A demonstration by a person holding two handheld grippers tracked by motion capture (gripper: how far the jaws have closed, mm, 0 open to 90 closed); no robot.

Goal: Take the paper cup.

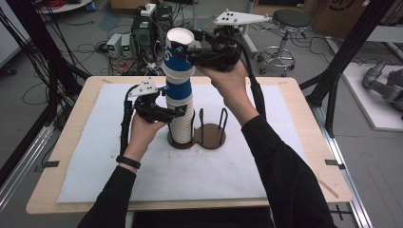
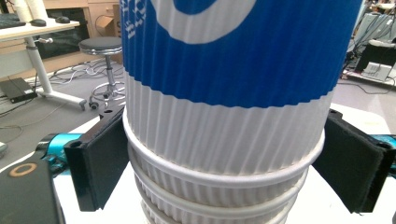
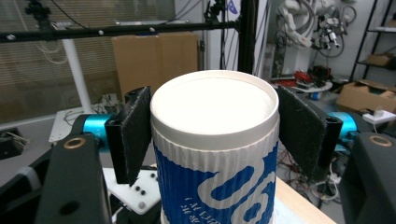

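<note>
High view: a stack of cups (image 1: 179,107) stands on a wooden holder (image 1: 209,137) mid-table (image 1: 76,142), the right tongs (image 1: 186,49) clenched on the top cup (image 1: 178,52). Left gripper view: the left tongs (image 2: 224,161) grasp the stack at its rims. Right gripper view: both pads (image 3: 133,133) press the top cup (image 3: 215,154) just below its rim, with open room above.

The high view looks forward and down from above the person's near side, taking in the whole wooden table (image 1: 304,95) from a fair way off, with the lab floor beyond. The left gripper view sits low and very close against the lower part of the stack of paper cups (image 2: 224,140), facing level across the table toward a far stool (image 2: 100,46). The right gripper view rides higher, equally close at the top cup (image 3: 212,105) of that stack, which all three views share.
</note>
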